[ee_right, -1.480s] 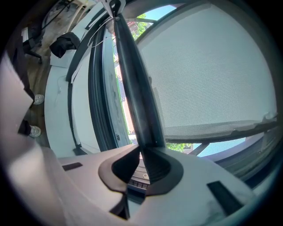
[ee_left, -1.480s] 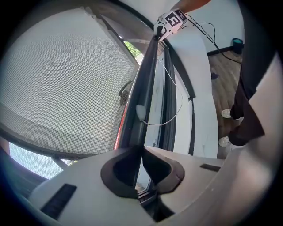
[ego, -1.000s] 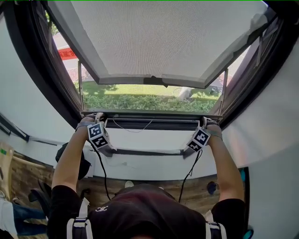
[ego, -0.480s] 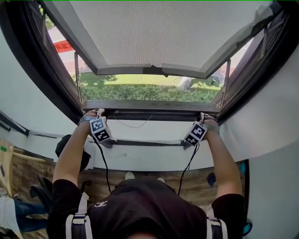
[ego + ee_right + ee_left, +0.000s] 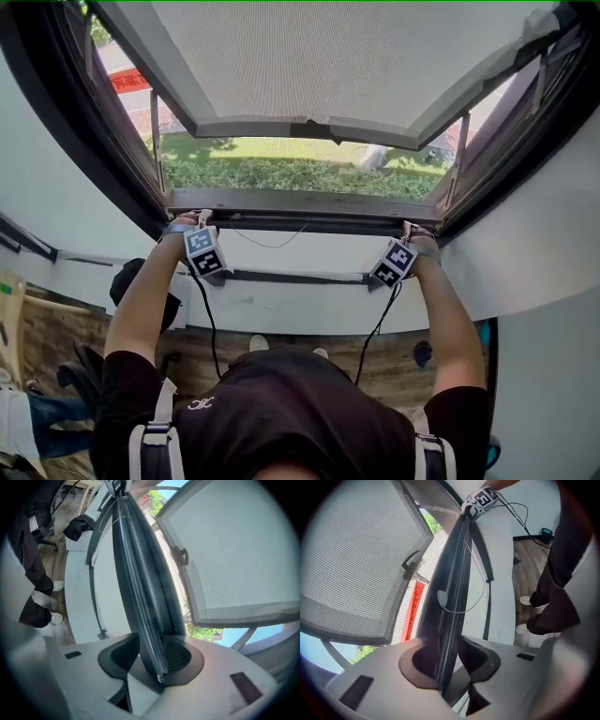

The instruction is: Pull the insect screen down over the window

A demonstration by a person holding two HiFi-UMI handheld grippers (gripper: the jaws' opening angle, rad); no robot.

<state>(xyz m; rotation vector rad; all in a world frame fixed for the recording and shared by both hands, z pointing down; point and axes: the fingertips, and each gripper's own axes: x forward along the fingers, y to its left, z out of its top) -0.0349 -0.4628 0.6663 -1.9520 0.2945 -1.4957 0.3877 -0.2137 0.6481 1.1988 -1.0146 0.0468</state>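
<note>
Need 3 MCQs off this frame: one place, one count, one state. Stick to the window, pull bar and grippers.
1. Where is the pull bar relative to the left gripper?
A between its jaws; B above it; C behind it.
2. How many grippers are at the bar?
A one; B two; C none.
3. The window sash is:
A shut; B swung open outward; C taken off.

1 A: the bar runs between its jaws.
2 B: the right gripper straddles it too; both pairs of jaws have just been opening.
3 B: it tilts outward, with grass showing beneath.
</note>
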